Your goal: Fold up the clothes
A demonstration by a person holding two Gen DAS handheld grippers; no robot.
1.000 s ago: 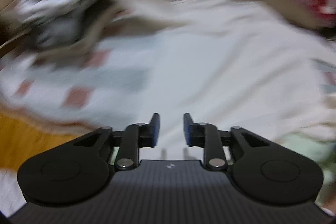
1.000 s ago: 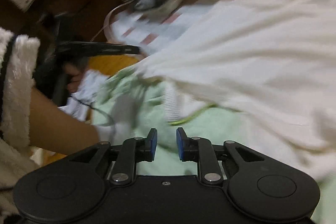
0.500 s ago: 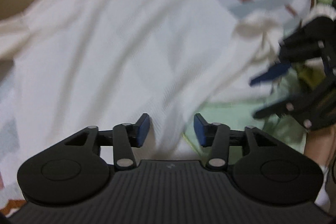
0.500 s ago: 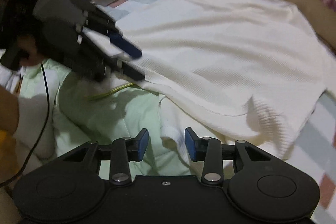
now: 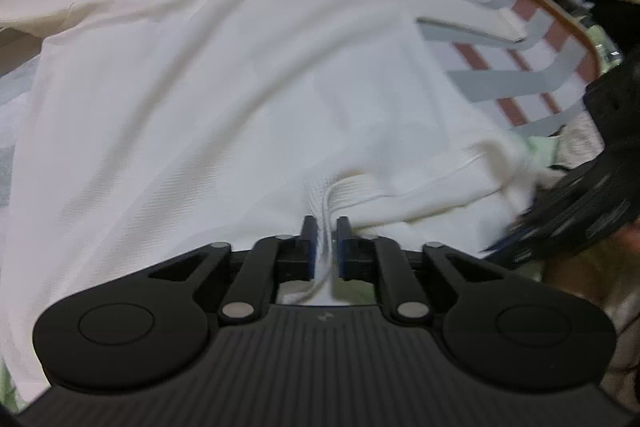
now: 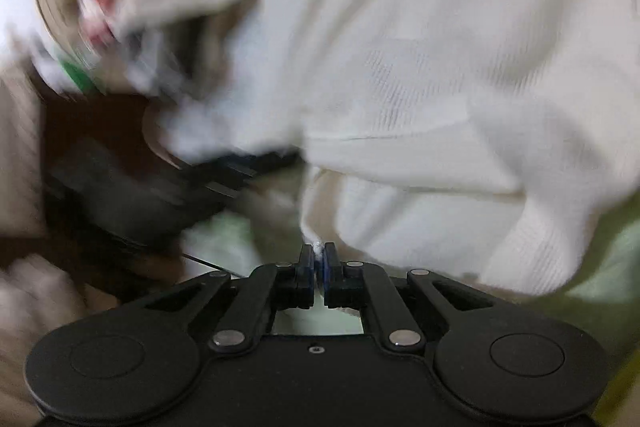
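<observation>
Lying spread across most of the left wrist frame: a white ribbed knit garment (image 5: pixel 224 99), hem bunched at lower centre; pinching a fold of that hem, blue pads nearly together with cloth between them: the left hand-held gripper (image 5: pixel 323 243) at lower centre; showing at the right of the frame beyond the garment's edge: a grey, white and brick-red checked cover (image 5: pixel 520 67); peeking out beside it at the right edge: a pale green cloth (image 5: pixel 544 147); entering blurred at the far right: the right hand-held gripper (image 5: pixel 576 203).

Filling the upper right of the right wrist frame: the same white garment (image 6: pixel 440 67), hem hanging toward lower centre; clamping a small tip of white hem, pads almost touching: the right hand-held gripper (image 6: pixel 319 259); smearing dark at middle left, pads under the cloth edge: the left hand-held gripper (image 6: pixel 224 175); lying beneath at lower centre and lower right: pale green cloth (image 6: pixel 600 275).
</observation>
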